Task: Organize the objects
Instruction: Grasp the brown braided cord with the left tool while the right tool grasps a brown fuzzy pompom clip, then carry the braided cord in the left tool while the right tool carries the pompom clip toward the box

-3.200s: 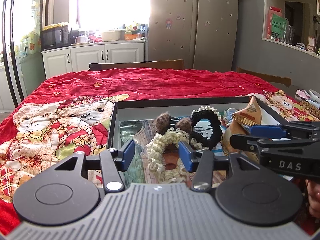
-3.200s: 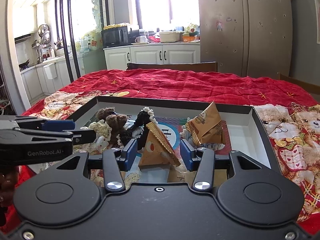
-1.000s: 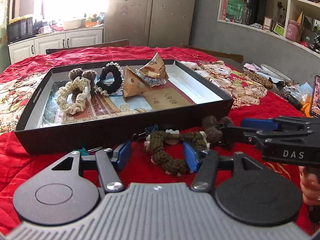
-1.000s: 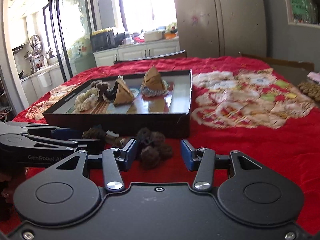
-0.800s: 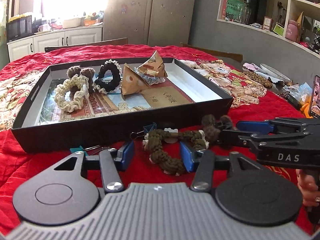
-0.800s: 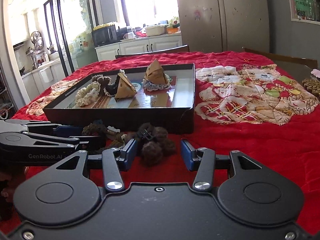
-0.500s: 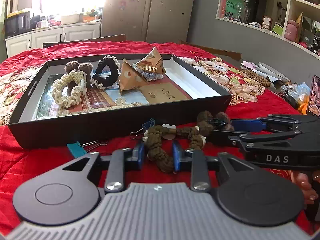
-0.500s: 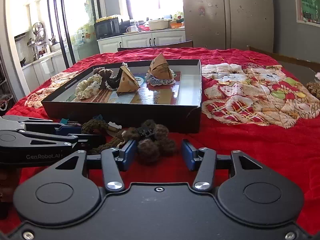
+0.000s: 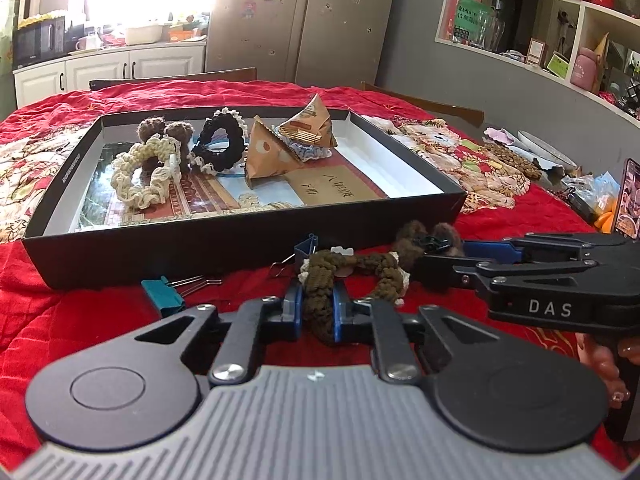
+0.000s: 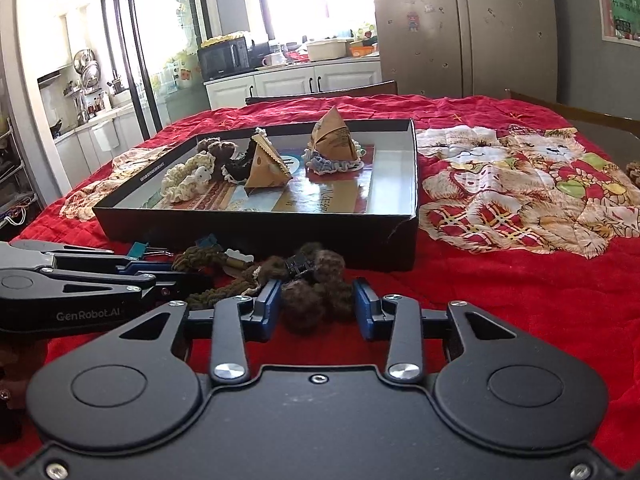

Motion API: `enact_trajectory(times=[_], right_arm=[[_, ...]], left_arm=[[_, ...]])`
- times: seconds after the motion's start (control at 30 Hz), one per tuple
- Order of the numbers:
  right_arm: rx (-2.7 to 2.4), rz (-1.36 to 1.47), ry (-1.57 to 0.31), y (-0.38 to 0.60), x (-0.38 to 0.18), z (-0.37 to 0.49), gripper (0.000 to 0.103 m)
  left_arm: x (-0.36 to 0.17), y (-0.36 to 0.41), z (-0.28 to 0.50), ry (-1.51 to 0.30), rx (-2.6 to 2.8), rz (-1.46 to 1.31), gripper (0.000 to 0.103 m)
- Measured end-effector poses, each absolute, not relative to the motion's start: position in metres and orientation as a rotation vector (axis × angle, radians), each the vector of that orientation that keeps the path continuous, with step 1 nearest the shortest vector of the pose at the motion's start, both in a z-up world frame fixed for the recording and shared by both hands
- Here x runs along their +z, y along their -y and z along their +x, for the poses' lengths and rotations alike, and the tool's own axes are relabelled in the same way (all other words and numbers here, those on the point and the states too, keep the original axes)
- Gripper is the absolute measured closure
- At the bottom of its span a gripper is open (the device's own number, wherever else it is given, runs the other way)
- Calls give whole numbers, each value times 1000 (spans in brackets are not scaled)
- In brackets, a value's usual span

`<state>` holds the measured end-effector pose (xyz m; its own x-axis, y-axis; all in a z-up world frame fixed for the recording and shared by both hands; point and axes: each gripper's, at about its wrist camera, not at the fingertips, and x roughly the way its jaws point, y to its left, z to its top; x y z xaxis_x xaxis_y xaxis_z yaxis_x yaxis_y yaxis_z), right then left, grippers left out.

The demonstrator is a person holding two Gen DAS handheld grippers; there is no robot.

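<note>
Left gripper was clamped on olive-brown crocheted scrunchie lying on red cloth just in front of black shallow box; right gripper sat open around brown pom-pom hair clip. Risk: the two looked tangled, so lifting one could drag the other, w/ blue binder clip nearby.

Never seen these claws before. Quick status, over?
Left gripper shut on olive scrunchie. Right gripper open around brown pom-pom clip. Black tray ahead, binder clips nearby.
</note>
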<state>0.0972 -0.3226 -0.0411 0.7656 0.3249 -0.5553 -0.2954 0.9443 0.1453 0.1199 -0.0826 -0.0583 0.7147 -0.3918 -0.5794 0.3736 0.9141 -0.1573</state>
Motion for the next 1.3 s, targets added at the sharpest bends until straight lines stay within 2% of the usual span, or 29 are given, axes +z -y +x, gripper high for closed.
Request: enact_trajectory(times=[0.33, 1.3], right_arm=[[345, 112, -610, 331, -42, 95, 76], [357, 97, -554, 325, -10, 73, 76]], left_arm=[[-54, 78, 115, -634, -430, -48, 87], [-13, 65, 86, -502, -490, -70, 87]])
